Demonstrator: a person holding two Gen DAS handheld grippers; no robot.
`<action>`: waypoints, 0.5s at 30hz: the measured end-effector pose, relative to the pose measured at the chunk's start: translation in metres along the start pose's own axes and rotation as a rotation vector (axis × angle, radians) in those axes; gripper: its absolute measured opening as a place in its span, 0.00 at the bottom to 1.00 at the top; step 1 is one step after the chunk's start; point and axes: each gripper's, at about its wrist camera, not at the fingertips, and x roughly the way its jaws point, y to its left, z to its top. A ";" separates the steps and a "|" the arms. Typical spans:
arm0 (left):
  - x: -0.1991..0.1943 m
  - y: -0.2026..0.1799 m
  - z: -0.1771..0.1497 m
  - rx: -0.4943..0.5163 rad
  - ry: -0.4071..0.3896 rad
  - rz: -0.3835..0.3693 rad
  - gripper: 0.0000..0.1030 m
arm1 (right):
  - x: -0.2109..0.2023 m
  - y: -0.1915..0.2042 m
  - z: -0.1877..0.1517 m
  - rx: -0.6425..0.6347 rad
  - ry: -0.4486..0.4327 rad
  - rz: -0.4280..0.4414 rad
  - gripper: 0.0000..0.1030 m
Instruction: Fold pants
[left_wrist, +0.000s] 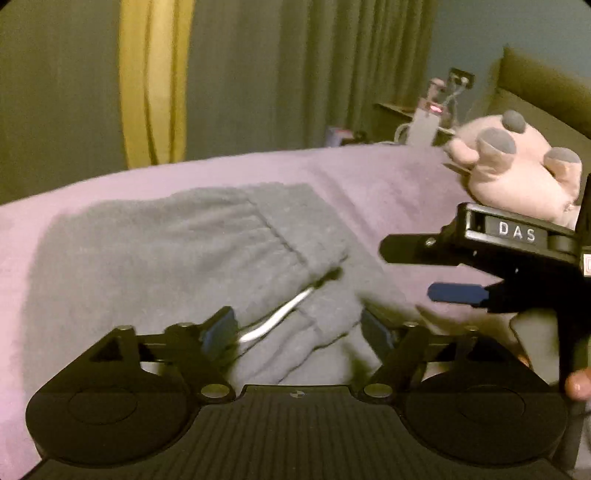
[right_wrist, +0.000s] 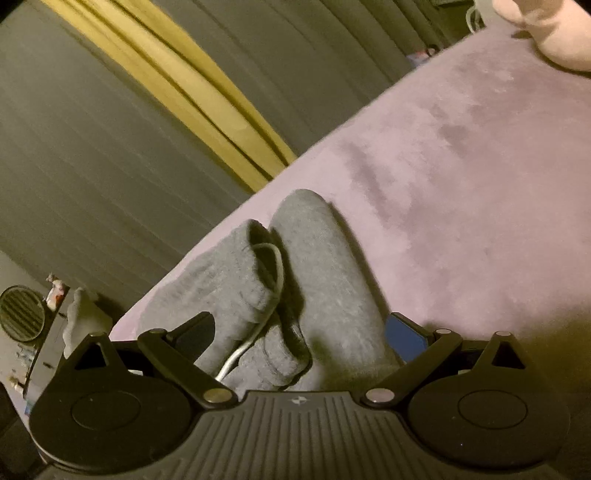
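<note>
Left tongs (left_wrist: 299, 328): nearest to us, ribbed black body with round hinge discs; blue-padded fingers (left_wrist: 221, 332) stand apart, grey cloth bunched between them, though we cannot tell whether the pads touch it
Pants (left_wrist: 177, 251): soft grey fleece, folded into a broad slab ahead of the left tongs; a stitched seam runs across it; a white drawstring (left_wrist: 277, 317) curls out just past the left finger
Right tongs (right_wrist: 303, 339): same ribbed black build; fingers apart, rolled grey cloth and the drawstring lying between them; seen from the left view they sit to the right (left_wrist: 436, 273), fingers parted over the blanket, labelled DAS
Blanket (right_wrist: 461, 166): lilac, plush, smooth nap, under the pants
Plush toy (left_wrist: 517, 166): pink with grey pads, beyond the right tongs; cut off by the frame edge
Curtains (left_wrist: 155, 81): one mustard strip, the rest grey-green pleats, blurred
Shelf clutter (left_wrist: 432, 118): far behind, too blurred for us to name
</note>
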 end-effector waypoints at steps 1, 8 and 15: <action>-0.008 0.009 -0.001 -0.034 -0.018 0.013 0.90 | -0.001 0.002 -0.001 -0.017 -0.004 0.014 0.96; -0.061 0.085 -0.032 -0.456 -0.020 0.440 0.94 | 0.011 0.027 -0.004 -0.161 0.051 0.100 0.96; -0.061 0.140 -0.065 -0.846 0.014 0.441 0.94 | 0.033 0.042 0.000 -0.162 0.158 0.089 0.96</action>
